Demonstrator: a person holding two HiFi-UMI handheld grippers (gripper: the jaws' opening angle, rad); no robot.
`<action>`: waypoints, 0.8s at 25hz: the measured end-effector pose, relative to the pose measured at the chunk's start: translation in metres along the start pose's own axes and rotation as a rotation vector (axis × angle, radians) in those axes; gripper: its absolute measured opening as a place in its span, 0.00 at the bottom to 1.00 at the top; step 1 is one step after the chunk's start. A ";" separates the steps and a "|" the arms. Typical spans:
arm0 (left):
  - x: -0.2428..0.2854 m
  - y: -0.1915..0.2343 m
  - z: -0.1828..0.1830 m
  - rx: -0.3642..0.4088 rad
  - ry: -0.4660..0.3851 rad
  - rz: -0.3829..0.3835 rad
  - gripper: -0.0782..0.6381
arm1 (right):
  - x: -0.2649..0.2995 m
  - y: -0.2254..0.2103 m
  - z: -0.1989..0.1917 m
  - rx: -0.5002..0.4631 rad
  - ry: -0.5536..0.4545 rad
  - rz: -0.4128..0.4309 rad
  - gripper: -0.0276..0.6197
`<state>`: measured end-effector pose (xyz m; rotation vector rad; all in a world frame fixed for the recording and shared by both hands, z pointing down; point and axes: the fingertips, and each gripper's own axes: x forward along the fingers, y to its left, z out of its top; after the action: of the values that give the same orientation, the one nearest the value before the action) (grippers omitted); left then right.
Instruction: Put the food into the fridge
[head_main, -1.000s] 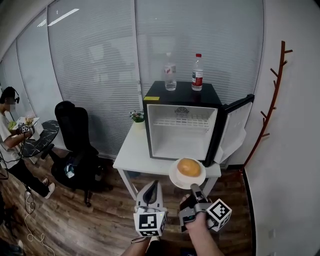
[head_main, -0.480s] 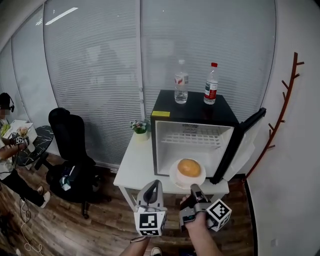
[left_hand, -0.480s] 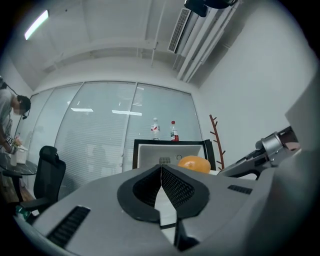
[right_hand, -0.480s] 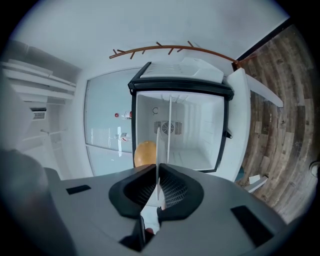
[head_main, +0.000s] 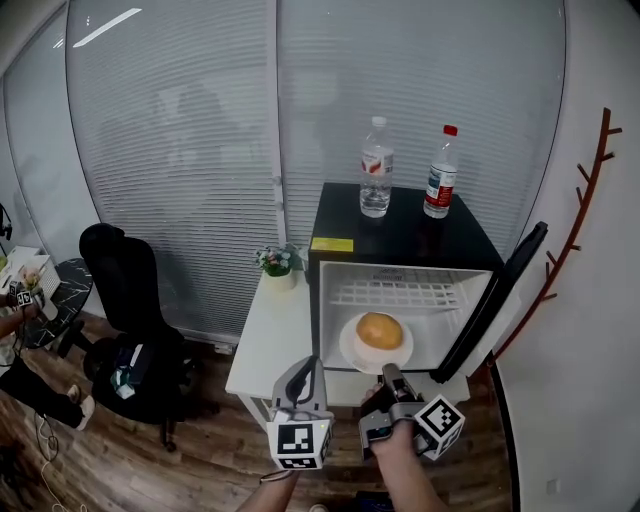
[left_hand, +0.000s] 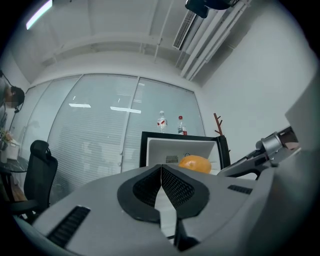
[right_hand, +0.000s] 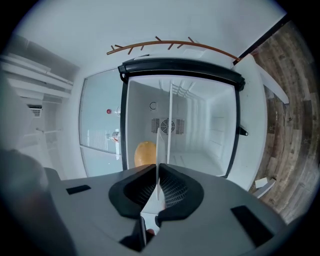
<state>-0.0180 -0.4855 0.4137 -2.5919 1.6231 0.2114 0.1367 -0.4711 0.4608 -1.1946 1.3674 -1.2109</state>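
Bun (head_main: 379, 330), round and golden, sits on a white plate (head_main: 350, 353) that I hold up before the open front of the mini fridge (head_main: 400, 235). My right gripper (head_main: 386, 372) is clamped on the plate's near rim, jaws narrowed onto the thin edge. My left gripper (head_main: 308, 366) hangs left of it, jaws pressed together with nothing between them. The fridge door (head_main: 497, 298) stands swung out on the fridge's right. On top of the fridge stand a clear bottle (head_main: 376, 168) and a red-capped bottle (head_main: 438, 173). A small potted plant (head_main: 277, 264) sits on the white table (head_main: 265, 335) just left of the fridge.
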 end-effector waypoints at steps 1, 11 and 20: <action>0.006 0.002 -0.002 0.000 0.003 -0.001 0.15 | 0.006 -0.001 0.001 0.001 -0.001 -0.003 0.10; 0.077 0.018 -0.013 0.019 0.003 0.036 0.15 | 0.090 -0.015 0.029 0.007 0.030 -0.019 0.10; 0.117 0.025 -0.020 0.032 0.009 0.067 0.15 | 0.142 -0.026 0.034 0.031 0.083 -0.040 0.11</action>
<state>0.0116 -0.6032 0.4153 -2.5218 1.7032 0.1769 0.1583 -0.6169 0.4783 -1.1666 1.3863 -1.3179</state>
